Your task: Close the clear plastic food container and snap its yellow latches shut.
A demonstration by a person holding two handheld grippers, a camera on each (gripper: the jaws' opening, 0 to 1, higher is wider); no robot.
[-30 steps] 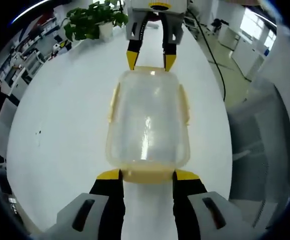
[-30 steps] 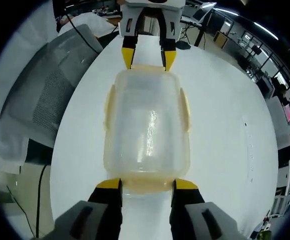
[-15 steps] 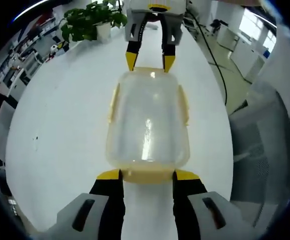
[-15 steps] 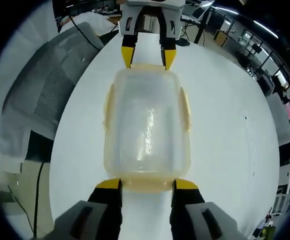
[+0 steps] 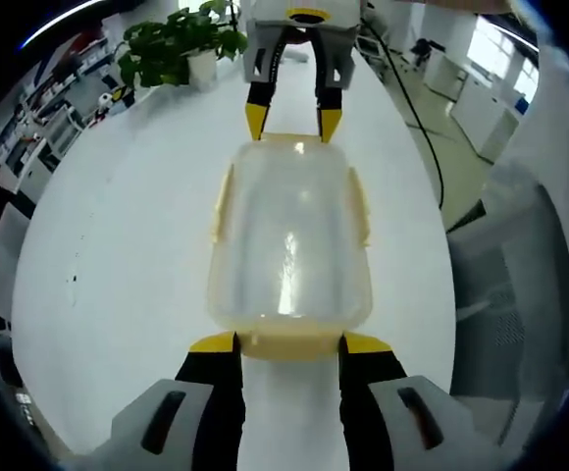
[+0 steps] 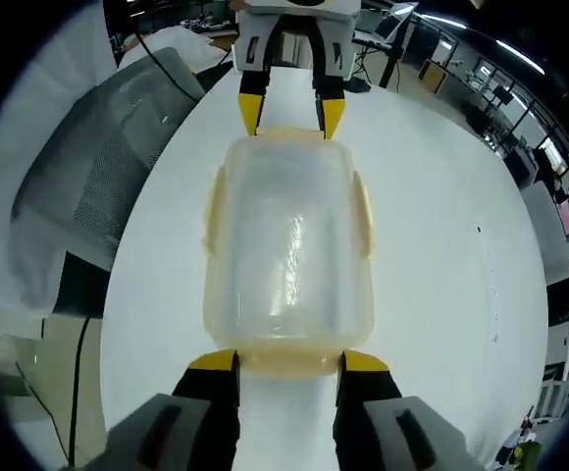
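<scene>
on the white table [image 5: 118, 245], both tools flank the closed container [image 5: 289, 245].

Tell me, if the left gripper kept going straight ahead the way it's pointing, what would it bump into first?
The left gripper would probably meet the near yellow latch of the clear container first; its jaw tips already sit at either side of that end. Beyond the container, the right gripper faces it.
</scene>
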